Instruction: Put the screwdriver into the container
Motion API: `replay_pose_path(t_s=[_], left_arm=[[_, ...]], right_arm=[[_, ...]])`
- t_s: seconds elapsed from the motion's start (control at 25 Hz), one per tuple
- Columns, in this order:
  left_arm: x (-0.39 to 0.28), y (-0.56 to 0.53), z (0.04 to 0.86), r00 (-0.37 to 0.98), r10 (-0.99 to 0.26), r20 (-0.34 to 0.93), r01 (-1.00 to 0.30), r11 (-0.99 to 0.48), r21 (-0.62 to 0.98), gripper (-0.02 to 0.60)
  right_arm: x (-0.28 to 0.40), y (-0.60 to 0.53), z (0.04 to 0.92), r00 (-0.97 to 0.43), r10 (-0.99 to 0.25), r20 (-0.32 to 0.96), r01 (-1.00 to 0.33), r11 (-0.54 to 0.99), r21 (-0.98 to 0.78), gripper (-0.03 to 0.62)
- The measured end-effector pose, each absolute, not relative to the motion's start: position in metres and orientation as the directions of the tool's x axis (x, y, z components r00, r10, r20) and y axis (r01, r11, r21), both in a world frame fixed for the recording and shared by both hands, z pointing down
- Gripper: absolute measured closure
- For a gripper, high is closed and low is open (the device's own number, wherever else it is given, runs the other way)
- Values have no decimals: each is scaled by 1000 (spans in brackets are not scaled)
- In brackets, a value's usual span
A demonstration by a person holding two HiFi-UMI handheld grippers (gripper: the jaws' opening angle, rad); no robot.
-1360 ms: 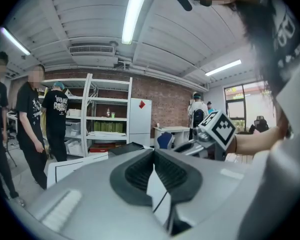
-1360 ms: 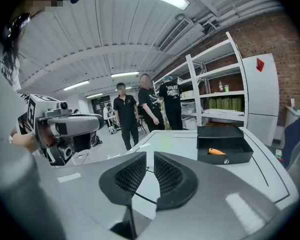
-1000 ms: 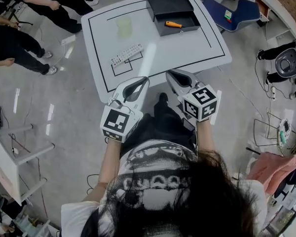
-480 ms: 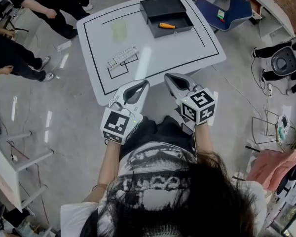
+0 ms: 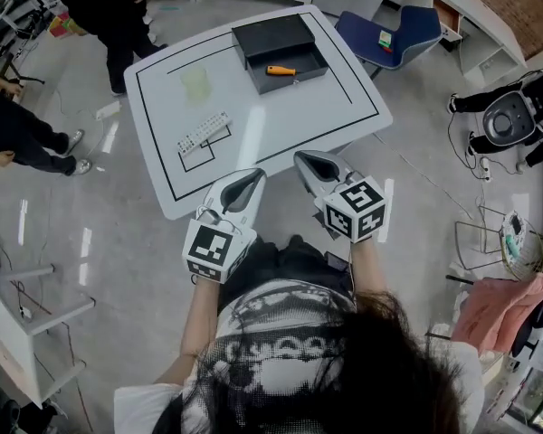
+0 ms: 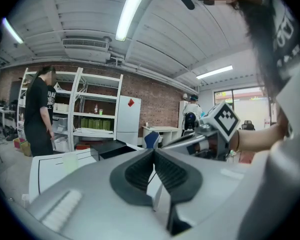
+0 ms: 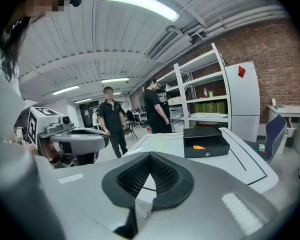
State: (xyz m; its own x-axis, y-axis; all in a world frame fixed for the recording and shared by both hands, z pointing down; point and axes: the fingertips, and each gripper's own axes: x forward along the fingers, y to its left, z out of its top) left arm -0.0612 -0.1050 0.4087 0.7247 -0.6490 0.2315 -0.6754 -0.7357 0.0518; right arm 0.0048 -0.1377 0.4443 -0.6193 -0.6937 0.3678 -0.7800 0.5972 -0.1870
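Note:
The orange-handled screwdriver (image 5: 281, 70) lies inside the open front part of the black container (image 5: 273, 36) at the far side of the white table (image 5: 281, 120). In the right gripper view the screwdriver (image 7: 199, 146) also shows in the container (image 7: 206, 140). My left gripper (image 5: 253, 178) and right gripper (image 5: 304, 159) hang side by side at the table's near edge, far from the container. Both are shut with nothing between the jaws. The left gripper's pads (image 6: 140, 171) meet at their tips, as do the right gripper's pads (image 7: 137, 176).
A pale green cup (image 5: 196, 81) and a white remote-like bar (image 5: 204, 134) sit on the table's left half. A blue chair (image 5: 389, 27) stands beyond the far right corner. People stand to the left (image 5: 18, 143); a robot base (image 5: 509, 116) and shelving (image 7: 200, 94) are around.
The head view has shifted: the table sits further left, and both grippers are lower in the frame, still by the near edge. The screwdriver stays in the container.

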Motion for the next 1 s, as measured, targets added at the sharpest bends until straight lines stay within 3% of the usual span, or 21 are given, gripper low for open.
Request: replay_pose_path(t_s=[1.0], left_arm=[[-7, -95, 399, 693, -680, 238, -704, -709, 24, 581]], right_arm=[[47, -122, 437, -670, -651, 357, -733, 655, -181, 597]])
